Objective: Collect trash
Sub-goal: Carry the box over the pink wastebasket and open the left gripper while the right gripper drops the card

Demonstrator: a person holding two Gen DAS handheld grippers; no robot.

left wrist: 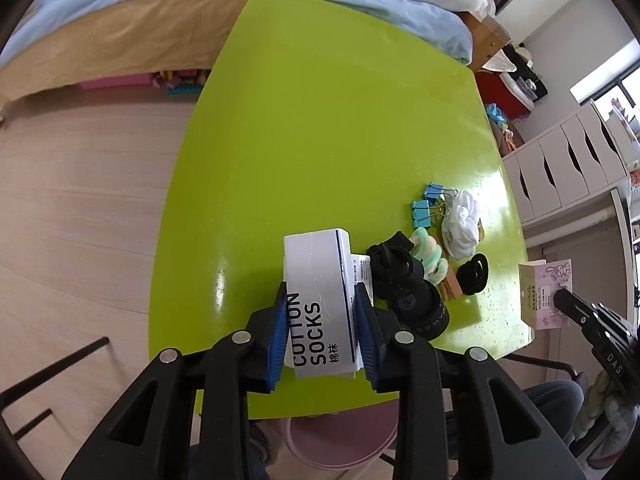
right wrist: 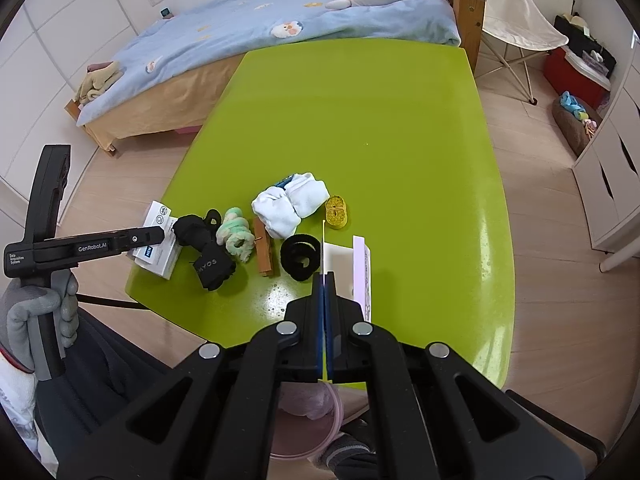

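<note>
The left claw [left wrist: 320, 320] is clamped on the white sock box [left wrist: 318, 280]; the right claw [right wrist: 325, 292] is shut on a thin card packet [right wrist: 362, 264]. The box is best lifted straight up, clear of the black socks [left wrist: 400, 276] beside it on the worktop [left wrist: 320, 120].

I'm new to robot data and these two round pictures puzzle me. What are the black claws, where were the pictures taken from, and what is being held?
There is no robot here. A person holds a hand-held gripper in each hand, and a fisheye camera on each one looks along its fingers. The left camera shows the left hand-held gripper clamped on a white cardboard box printed "COTTON SOCKS". The right camera shows the right hand-held gripper shut on a thin pink-and-white paper package, seen edge-on. On the lime-green table lie rolled black socks, a white cloth bundle and a black fabric hair ring.
</note>
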